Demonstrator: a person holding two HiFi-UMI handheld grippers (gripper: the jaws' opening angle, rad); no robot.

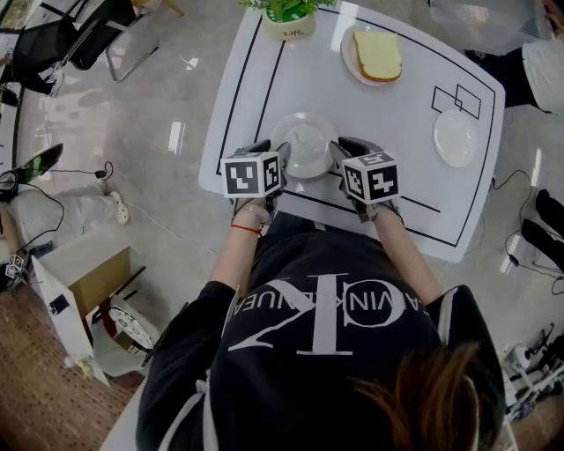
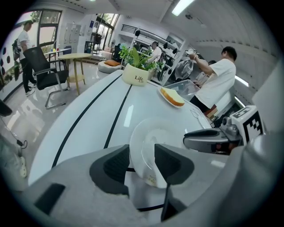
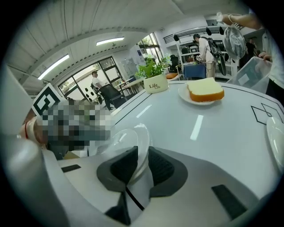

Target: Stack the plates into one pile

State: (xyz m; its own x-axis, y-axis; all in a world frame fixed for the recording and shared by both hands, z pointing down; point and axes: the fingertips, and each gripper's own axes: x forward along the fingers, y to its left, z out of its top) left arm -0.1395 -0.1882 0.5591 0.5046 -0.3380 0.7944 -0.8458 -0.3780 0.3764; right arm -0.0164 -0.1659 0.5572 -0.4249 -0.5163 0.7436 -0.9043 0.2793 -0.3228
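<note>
A white plate (image 1: 304,145) lies on the white table (image 1: 397,97) near its front edge, between my two grippers. My left gripper (image 1: 273,154) straddles the plate's left rim (image 2: 148,150); its jaws stand well apart and the pads do not press on the rim. On the other side my right gripper (image 1: 342,154) has the right rim (image 3: 133,139) between its jaws, which stand narrowly apart. A second plate (image 1: 374,55) at the far side carries a slice of bread. A third, empty plate (image 1: 456,137) sits at the right.
A potted plant (image 1: 288,22) stands at the table's far edge. Black lines mark the tabletop. A chair (image 1: 79,40) stands on the floor to the left, with boxes and cables beside me. People stand beyond the table (image 2: 217,75).
</note>
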